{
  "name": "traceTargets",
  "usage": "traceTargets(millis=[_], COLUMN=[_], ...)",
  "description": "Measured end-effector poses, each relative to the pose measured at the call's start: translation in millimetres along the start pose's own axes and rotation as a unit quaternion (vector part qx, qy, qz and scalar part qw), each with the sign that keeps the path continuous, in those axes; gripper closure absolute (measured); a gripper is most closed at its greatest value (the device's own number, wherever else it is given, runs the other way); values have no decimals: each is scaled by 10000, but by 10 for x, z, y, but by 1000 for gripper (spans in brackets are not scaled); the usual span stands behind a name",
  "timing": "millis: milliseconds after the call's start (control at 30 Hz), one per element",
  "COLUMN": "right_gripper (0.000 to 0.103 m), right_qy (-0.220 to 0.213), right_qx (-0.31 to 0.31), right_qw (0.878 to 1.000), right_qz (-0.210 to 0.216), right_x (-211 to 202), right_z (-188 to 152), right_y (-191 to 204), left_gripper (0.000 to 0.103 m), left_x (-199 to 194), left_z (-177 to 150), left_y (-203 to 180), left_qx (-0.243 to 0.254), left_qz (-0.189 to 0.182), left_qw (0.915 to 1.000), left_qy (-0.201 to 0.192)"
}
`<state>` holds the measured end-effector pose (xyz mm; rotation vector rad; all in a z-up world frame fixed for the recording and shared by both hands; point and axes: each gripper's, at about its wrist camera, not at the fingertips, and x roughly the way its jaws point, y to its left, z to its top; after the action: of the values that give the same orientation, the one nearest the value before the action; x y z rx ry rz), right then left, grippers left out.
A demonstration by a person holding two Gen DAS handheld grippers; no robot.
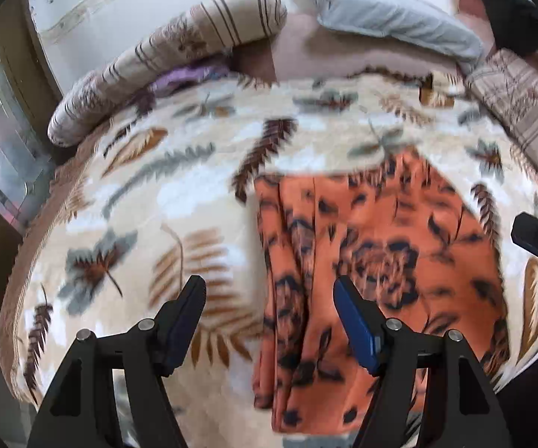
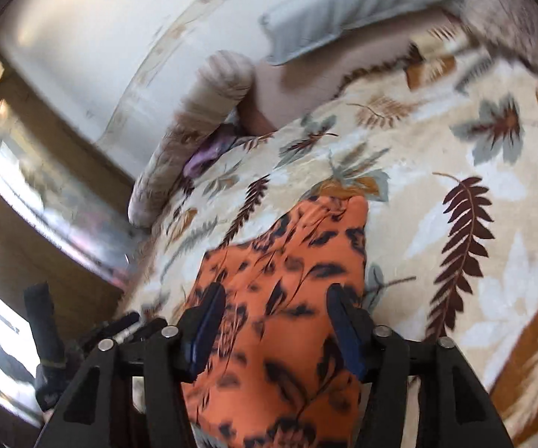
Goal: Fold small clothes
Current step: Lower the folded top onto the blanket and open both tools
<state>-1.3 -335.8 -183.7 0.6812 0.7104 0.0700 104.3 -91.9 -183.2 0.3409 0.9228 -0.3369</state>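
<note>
One orange garment (image 1: 373, 261) flat on leaf-print blanket (image 1: 138, 194)

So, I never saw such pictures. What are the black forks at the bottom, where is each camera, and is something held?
The black forks are hand-held grippers; a person carries one in each hand, each with its own camera looking along its fingers. One picture looks from the left gripper, the other from the right gripper. An orange flowered garment lies on a leaf-patterned blanket covering a bed. Further back lie a grey pillow and a striped bolster. Both grippers stand open above the garment; nothing is held.
</note>
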Motion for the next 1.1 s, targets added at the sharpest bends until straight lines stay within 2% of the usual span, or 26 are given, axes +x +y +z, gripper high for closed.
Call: traceTargets(millis=[33, 100, 133, 200, 233, 300, 367, 467, 533, 567, 600, 633, 667, 867, 933, 1100], right_gripper=[67, 66, 68, 72, 70, 69, 69, 69, 68, 67, 59, 39, 31, 30, 30, 30], right_qy=[214, 716, 933, 852, 836, 572, 249, -38, -220, -329, -419, -469, -576, -1018, -1112, -1222], right_qx=[11, 113, 94, -66, -72, -69, -337, -557, -749, -865, -950, -974, -974, -1101, -1122, -1229], right_qw=[9998, 9970, 9947, 9947, 9950, 9978, 9983, 9970, 9949, 9930, 9913, 9906, 9899, 9824, 9808, 9769], right_qz=[-17, -260, -422, -578, -543, -338, -415, -535, -642, -741, -810, -837, -859, -1118, -1140, -1253], right_x=[80, 285, 406, 317, 237, 0, -284, -579, -791, -895, -988, -1028, -1110, -1455, -1529, -1590], right_z=[-79, -237, -294, -295, -262, -212, -180, -113, -83, -79, -81, -107, -114, -105, -92, -82], right_y=[17, -52, -93, -36, 20, 118, 284, 491, 662, 770, 869, 937, 994, 1208, 1239, 1317], left_gripper=[32, 31, 31, 32, 32, 32, 31, 21, 11, 9, 9, 9, 9, 8, 2, 2], left_x=[95, 341, 361, 215, 49, -250, -577, -1092, -1320, -1447, -1596, -1673, -1773, -2148, -2228, -2354], left_z=[-73, -217, -244, -248, -217, -156, -78, -13, 25, 33, 32, 34, 39, 62, 52, 43], left_y=[-21, -44, -47, -32, -19, 14, 29, 46, 36, 16, 12, 18, 24, 63, 85, 141], left_qx=[22, 11, -26, -57, -49, -123, -246, -477, -535, -546, -564, -577, -601, -849, -911, -1059], left_qz=[72, 263, 268, 313, 283, 339, 461, 551, 620, 668, 719, 734, 734, 808, 872, 891], left_qw=[9998, 9980, 9978, 9986, 9993, 9992, 9970, 9908, 9863, 9841, 9813, 9801, 9789, 9705, 9668, 9605], left_qy=[176, 582, 600, 421, 225, -166, -567, -1143, -1433, -1550, -1693, -1753, -1809, -2106, -2224, -2412])
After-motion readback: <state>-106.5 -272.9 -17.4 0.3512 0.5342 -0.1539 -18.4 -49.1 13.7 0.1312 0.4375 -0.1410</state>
